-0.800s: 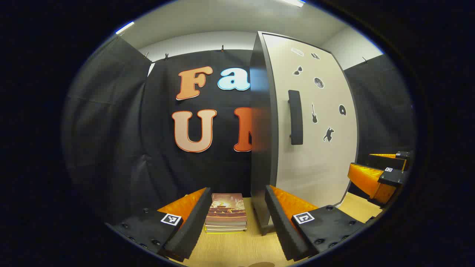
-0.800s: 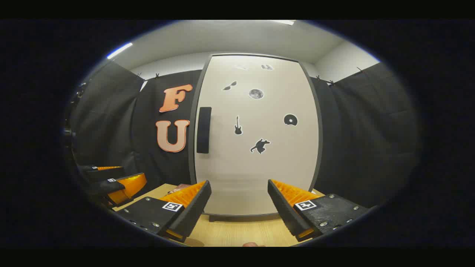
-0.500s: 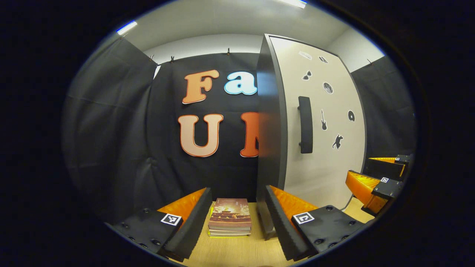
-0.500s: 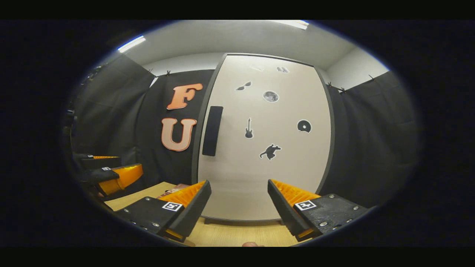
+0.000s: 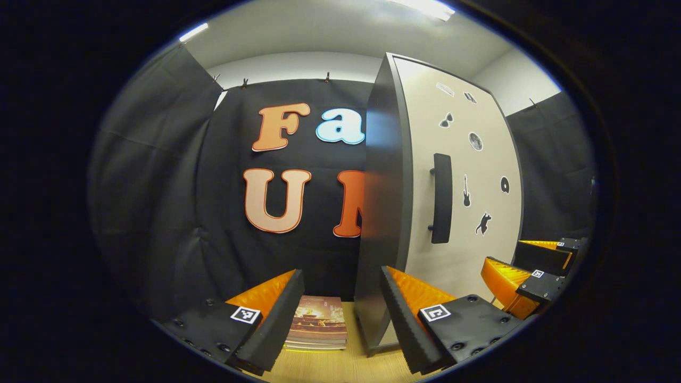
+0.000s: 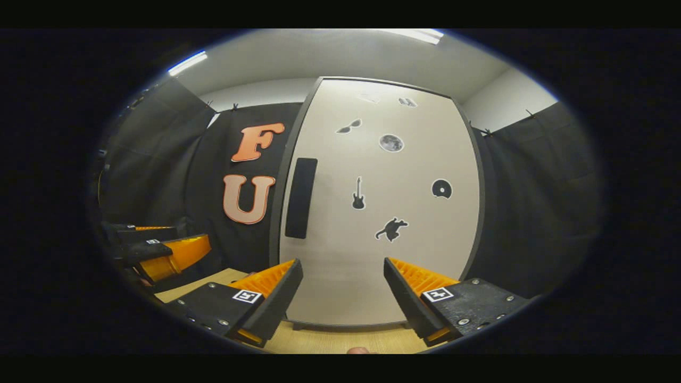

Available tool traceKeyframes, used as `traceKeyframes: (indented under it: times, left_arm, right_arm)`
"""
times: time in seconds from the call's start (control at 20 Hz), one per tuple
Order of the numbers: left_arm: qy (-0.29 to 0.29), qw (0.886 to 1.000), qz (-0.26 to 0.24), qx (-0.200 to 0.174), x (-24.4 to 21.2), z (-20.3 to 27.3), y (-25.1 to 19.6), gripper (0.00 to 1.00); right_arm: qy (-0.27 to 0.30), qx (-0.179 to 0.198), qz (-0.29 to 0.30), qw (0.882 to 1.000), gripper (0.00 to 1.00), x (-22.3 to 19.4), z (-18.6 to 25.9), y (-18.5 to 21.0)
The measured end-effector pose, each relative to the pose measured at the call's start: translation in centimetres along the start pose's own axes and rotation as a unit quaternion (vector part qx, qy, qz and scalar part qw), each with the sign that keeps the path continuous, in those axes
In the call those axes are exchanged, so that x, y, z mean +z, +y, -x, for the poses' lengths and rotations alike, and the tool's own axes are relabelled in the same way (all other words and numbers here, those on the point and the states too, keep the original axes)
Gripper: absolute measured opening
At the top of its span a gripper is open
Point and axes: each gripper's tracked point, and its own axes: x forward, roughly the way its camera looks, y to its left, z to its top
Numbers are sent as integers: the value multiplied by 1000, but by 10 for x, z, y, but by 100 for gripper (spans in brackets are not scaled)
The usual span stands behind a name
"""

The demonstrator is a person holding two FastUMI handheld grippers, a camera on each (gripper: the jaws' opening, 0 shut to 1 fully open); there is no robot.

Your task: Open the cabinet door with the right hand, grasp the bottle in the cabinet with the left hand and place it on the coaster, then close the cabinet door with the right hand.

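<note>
Cabinet door shut, right gripper level before it, left gripper alongside (both spread, empty).

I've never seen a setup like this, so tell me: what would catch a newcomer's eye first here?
Probably the tall pale cabinet door, shut and dotted with small dark stickers, with a dark vertical handle near its left edge. Next, the right tool held open straight before that door. Lower down, beside the cabinet, a stack of books lies on the wooden table between the open left tool's fingers.
</note>
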Motion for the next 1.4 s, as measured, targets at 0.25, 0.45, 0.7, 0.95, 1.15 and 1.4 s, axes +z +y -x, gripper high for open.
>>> traceKeyframes:
  times: [0.25, 0.45, 0.7, 0.95, 1.15, 1.4]
  left_arm:
    - [12, 1000, -11, 5, -8, 4, 9, 93]
    - [11, 1000, -23, 17, -7, 10, 23, 94]
    - [10, 999, -28, 29, -7, 13, 40, 94]
    - [23, 999, -19, 34, -16, 13, 48, 93]
    - [20, 999, -20, 36, -13, 13, 57, 93]
    - [17, 999, -30, 34, -11, 18, 66, 93]
  right_arm:
    - [14, 9, -12, 1000, 94, 0, -7, 13]
    - [13, 17, -27, 999, 94, 16, -26, 24]
    - [-2, 33, -36, 999, 94, 37, -52, 46]
    - [-12, 23, -40, 999, 87, 52, -83, 53]
    - [2, 26, -57, 998, 75, 52, -103, 60]
    - [0, 1, -55, 999, 44, 55, -113, 57]
